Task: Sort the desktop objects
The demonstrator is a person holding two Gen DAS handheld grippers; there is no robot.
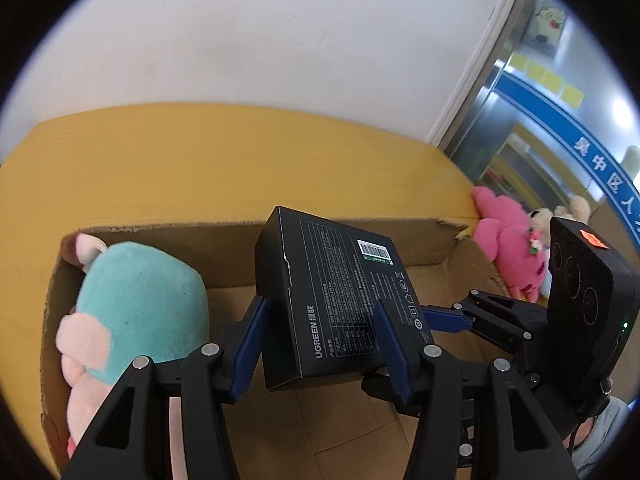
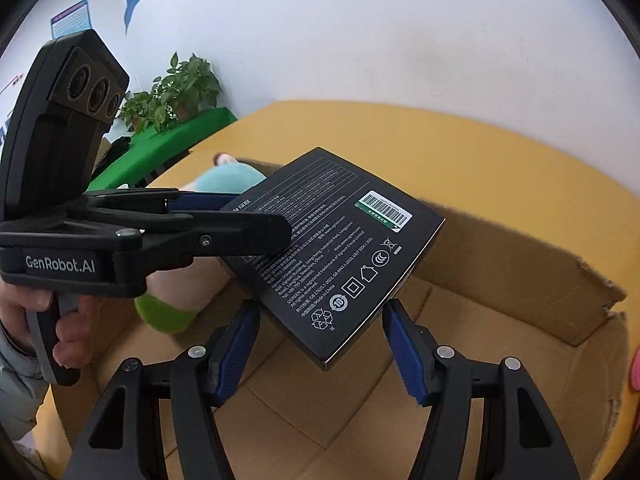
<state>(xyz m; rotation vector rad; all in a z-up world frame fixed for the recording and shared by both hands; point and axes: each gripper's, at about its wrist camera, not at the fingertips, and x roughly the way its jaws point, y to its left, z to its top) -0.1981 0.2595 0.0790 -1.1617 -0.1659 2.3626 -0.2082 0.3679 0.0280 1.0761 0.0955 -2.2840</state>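
Over the open cardboard box (image 1: 168, 236) with the teal plush (image 1: 140, 304) inside, left gripper (image 1: 320, 340) clamps the black UGREEN box (image 1: 332, 300) about half-wide, right gripper (image 2: 320, 344) gaping under its corner, gripping nothing

Your work surface is a yellow tabletop (image 1: 224, 168). An open cardboard box (image 1: 224, 248) rests directly on it, and a pink plush toy (image 1: 508, 248) lies just beside the box's right end.
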